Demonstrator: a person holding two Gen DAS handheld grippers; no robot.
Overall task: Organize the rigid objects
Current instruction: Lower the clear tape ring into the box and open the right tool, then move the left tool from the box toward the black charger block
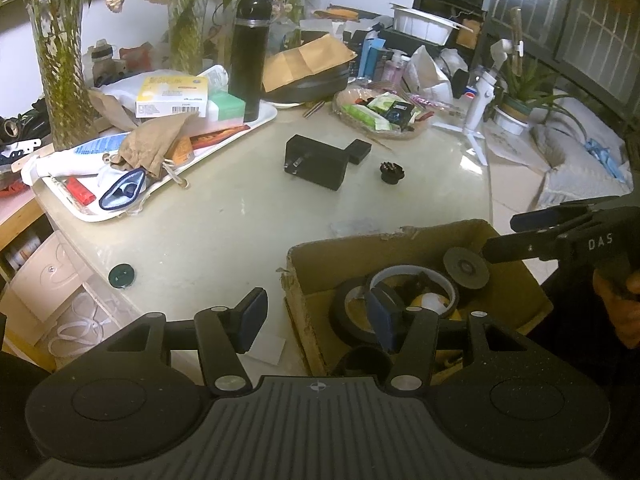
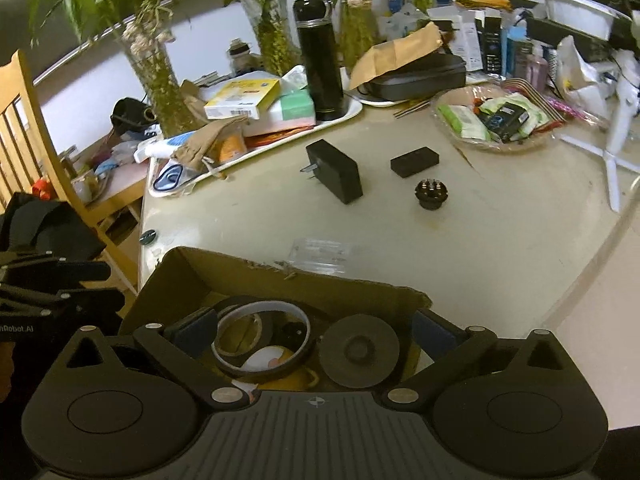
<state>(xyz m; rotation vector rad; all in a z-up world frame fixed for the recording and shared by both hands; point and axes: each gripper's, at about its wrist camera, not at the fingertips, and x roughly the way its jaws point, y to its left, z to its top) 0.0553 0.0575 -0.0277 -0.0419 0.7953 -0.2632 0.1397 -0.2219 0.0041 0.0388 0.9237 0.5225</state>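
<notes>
At far left a small dark green round cap point(image 1: 121, 275) sits near the table edge. Our left gripper point(image 1: 316, 316) hovers wide apart and empty over the near-left corner of the torn brown cardboard box point(image 1: 476, 236). Further along, the black plug-in power adapter point(image 2: 334, 176), the flat black rectangular block point(image 2: 415, 161) and the small black round connector point(image 2: 431, 194) await. Our right gripper point(image 2: 308, 334) gapes over the box; the grey grinding disc point(image 2: 361, 351) seems released, so we should lift clear before reaching out.
</notes>
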